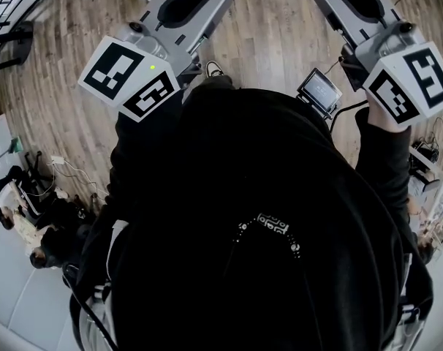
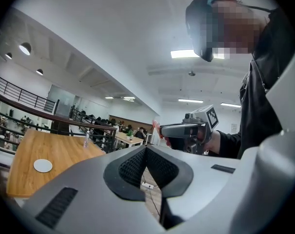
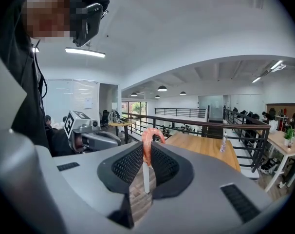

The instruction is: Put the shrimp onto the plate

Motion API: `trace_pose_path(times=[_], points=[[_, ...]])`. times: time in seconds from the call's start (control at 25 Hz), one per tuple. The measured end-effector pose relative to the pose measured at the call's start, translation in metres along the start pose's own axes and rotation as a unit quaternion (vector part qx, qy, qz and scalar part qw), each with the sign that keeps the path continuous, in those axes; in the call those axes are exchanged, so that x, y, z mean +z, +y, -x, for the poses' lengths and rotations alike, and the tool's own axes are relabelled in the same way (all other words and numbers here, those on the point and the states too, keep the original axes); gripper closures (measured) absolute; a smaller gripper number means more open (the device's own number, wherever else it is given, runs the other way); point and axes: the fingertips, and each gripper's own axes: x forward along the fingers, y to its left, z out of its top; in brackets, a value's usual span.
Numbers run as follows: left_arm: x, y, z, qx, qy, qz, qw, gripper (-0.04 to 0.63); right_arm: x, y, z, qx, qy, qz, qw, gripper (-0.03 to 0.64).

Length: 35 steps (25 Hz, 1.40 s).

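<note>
My right gripper point(image 3: 147, 149) is shut on a pink curled shrimp point(image 3: 148, 136), which sticks up from between the pads. The left gripper point(image 2: 146, 150) is shut with nothing in it. Both are held up in the air in front of my chest, facing each other. The left gripper view shows the right gripper point(image 2: 162, 129) with the shrimp point(image 2: 156, 126) at its tip. A small white plate point(image 2: 43, 165) lies on a wooden table point(image 2: 64, 152) far off to the left. In the head view only the gripper bodies and their marker cubes point(image 1: 130, 77) point(image 1: 410, 82) show.
A black railing point(image 3: 201, 123) runs along the wooden table point(image 3: 206, 145), and a clear bottle point(image 3: 223, 143) stands on its far end. Below me is wood flooring point(image 1: 53, 86). Bags and cables point(image 1: 31, 210) lie at the left.
</note>
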Motion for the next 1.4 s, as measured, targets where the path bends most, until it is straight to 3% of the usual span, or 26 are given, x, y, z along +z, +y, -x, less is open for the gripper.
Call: trace_pose_path(times=[0.32,0.6,1.16,1.4], points=[[0.004,0.046,0.002,-0.022,0.004,-0.002,0.9998,0.589,0.004,-0.008,-0.044,-0.018,0.012,-0.011,1.000,0.557],[-0.001,0.098,-0.001,-0.020,0.005,0.010,0.9997,0.589,0.006,-0.023,-0.096,-0.008,0.020,-0.014,1.000,0.557],[0.005,0.132,0.041,0.027,0.001,0.026,0.9993,0.589,0.032,-0.004,-0.147,0.033,0.025,-0.015,0.999,0.557],[0.011,0.155,0.042,0.069,-0.006,0.021,0.9974,0.589,0.042,-0.018,-0.170,0.068,0.015,-0.004,0.998,0.557]])
